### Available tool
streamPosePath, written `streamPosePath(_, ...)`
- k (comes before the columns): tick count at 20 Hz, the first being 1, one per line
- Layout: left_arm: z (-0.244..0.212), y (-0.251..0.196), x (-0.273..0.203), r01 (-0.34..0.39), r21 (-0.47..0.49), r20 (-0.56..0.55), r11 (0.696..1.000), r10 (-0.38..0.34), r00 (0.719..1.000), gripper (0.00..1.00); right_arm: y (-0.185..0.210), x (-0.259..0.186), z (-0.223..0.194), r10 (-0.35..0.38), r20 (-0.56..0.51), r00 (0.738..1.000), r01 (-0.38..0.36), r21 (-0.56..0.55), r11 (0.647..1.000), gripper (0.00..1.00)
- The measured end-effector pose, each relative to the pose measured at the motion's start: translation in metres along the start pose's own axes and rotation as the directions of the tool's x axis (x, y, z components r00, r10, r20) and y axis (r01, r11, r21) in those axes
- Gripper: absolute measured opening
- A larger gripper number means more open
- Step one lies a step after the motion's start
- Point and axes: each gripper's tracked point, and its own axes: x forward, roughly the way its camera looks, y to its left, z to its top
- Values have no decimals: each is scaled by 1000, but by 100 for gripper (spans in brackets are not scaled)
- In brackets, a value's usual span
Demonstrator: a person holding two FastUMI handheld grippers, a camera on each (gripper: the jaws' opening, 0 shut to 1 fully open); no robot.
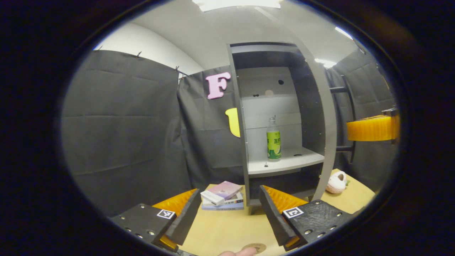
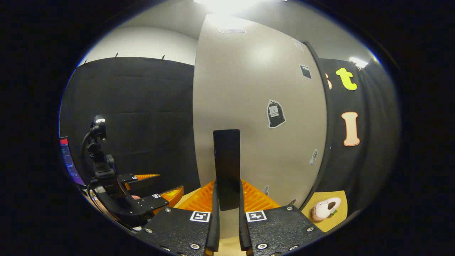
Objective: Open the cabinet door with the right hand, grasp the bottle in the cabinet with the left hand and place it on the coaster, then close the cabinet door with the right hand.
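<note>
The grey cabinet (image 1: 245,142) stands open on the table. A clear bottle (image 1: 273,140) with a green label stands upright on its white shelf (image 1: 288,161). My left gripper (image 1: 229,192) is open and empty, low over the table and well short of the bottle. A round coaster (image 1: 254,247) lies just below it at the near edge. The door (image 2: 256,106) is swung out, and my right gripper (image 2: 227,186) is shut on its black vertical handle (image 2: 226,156). To the door's left the left gripper (image 2: 160,185) hangs open. One of the right gripper's fingers (image 1: 371,128) shows beyond the door edge (image 1: 328,117).
A stack of books (image 1: 222,196) lies on the wooden table (image 1: 220,231) left of the cabinet's foot. A pale plush toy (image 1: 336,182) sits on the table right of the door, also the plush toy (image 2: 325,209). A monitor (image 2: 67,160) stands at far left.
</note>
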Motion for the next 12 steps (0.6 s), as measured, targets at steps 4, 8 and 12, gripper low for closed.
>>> streamPosePath(4,3,-29,-5,41,-7,-7,999,-41,999,97,-13,-22,-4,-67,-20,998,67,14,998,22)
streamPosePath(8,6,-56,-11,83,3,-5,997,-83,997,97,-24,-37,-3,-115,-14,993,115,40,993,17)
streamPosePath(12,12,-86,-15,121,8,-4,993,-121,993,97,-37,-50,-4,-166,-14,986,166,51,985,16)
